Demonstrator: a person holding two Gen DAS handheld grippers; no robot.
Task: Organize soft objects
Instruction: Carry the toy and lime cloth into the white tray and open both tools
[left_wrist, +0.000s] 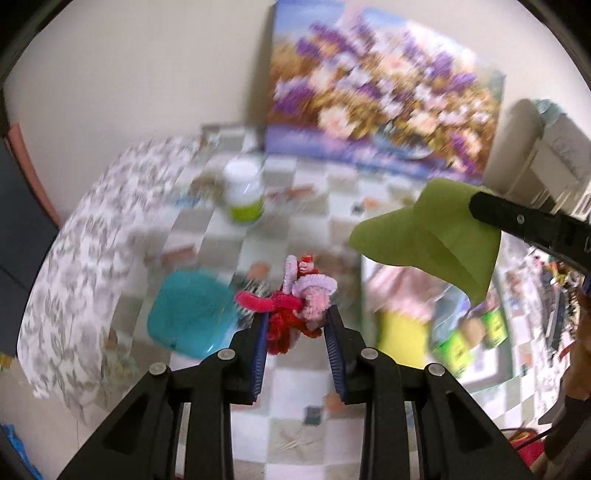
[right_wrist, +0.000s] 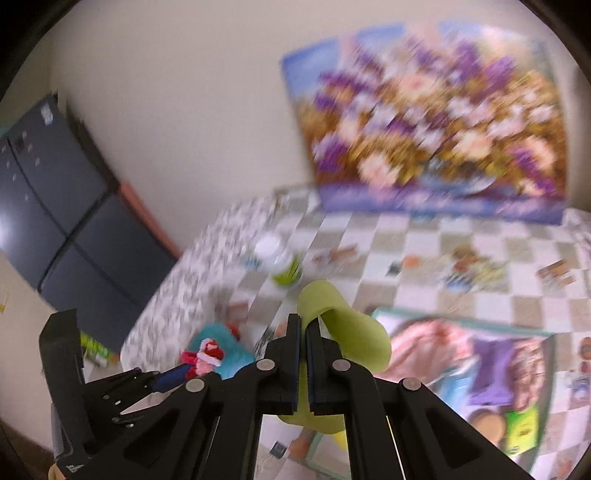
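The left tool (left_wrist: 295, 317) pinches a fuzzy red-and-pink toy (left_wrist: 295, 302) only by its edge, and the right tool (right_wrist: 303, 354), clamped thin on a green foam sheet (right_wrist: 347, 332), could let it slip.

Checkered tablecloth (left_wrist: 306, 384) over the table; I see a leaf-print cloth (left_wrist: 92, 258) over its left edge. Flower painting (left_wrist: 384, 96) stands at the far edge, against the wall. White jar (left_wrist: 244, 192) with green label near the far left corner. Teal lid (left_wrist: 188, 314) near the left edge. Picture box (right_wrist: 480, 369) towards the right edge. Dark fridge (right_wrist: 48, 206) beyond the table, left.
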